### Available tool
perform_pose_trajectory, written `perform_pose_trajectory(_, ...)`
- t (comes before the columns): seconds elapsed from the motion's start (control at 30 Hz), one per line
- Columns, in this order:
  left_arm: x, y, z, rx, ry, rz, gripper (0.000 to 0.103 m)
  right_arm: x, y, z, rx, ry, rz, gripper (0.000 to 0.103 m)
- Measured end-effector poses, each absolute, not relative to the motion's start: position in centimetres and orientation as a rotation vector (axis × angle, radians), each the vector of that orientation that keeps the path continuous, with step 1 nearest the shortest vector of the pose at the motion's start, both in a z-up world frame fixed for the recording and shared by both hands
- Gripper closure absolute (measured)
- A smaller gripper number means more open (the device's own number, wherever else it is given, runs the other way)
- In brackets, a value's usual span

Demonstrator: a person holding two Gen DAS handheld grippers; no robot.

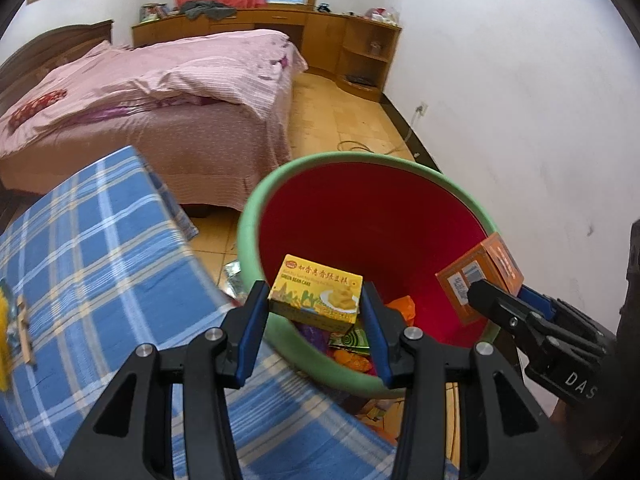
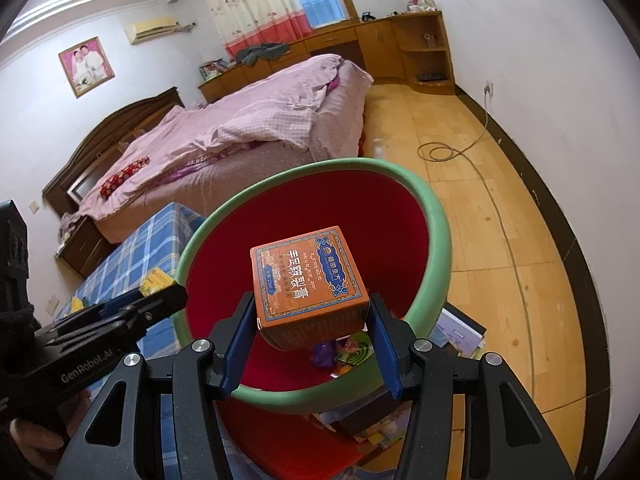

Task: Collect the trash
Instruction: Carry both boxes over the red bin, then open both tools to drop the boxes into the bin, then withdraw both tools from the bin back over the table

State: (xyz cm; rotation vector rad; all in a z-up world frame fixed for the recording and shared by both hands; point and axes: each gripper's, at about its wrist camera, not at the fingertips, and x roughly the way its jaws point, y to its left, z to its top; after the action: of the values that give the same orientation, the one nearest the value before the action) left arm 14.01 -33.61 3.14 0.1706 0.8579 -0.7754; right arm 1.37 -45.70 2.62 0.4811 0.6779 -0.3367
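My left gripper (image 1: 316, 300) is shut on a yellow green-bean-cake box (image 1: 316, 296) and holds it over the near rim of a red bin with a green rim (image 1: 256, 200). My right gripper (image 2: 310, 312) is shut on an orange box (image 2: 306, 284), held above the same bin (image 2: 436, 220). In the left wrist view the orange box (image 1: 480, 276) and the right gripper (image 1: 504, 304) come in from the right, over the bin's rim. In the right wrist view the left gripper (image 2: 160, 292) shows at the left with a corner of the yellow box (image 2: 158, 280). Colourful wrappers (image 1: 352, 340) lie at the bin's bottom.
A table with a blue checked cloth (image 1: 92, 248) stands left of the bin, with something yellow (image 1: 4, 320) at its left edge. A bed with pink bedding (image 1: 160, 92) lies beyond. Books and papers (image 2: 460, 332) lie on the wooden floor by the bin. A cable (image 2: 440, 152) coils on the floor near the white wall.
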Motion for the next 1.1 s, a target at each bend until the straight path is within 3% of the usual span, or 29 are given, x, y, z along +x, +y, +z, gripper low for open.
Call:
perform_pose_trajectory(0.5,13.7,-34.2,2.7,0.177,0.882,-0.805,0.05,1.9,-46.8,2.6,0.494,0.669,-0.334,0.045)
perform_pose_trajectory(0.6,13.7,-33.5,3.1,0.166,0.88,-0.79,0.05,2.3,-46.8,2.7,0.497,0.672,-0.329,0.045)
perform_pose_trajectory(0.73,13.7,-32.4,3.7,0.152,0.879,-0.766,0.05,2.3,-46.4,3.1,0.495,0.666,-0.325,0.036)
perform_pose_trajectory(1.1,14.1,-27.2,5.6,0.092,0.862,-0.674,0.05,2.4,-43.9,4.9,0.465,0.641,-0.276,0.036)
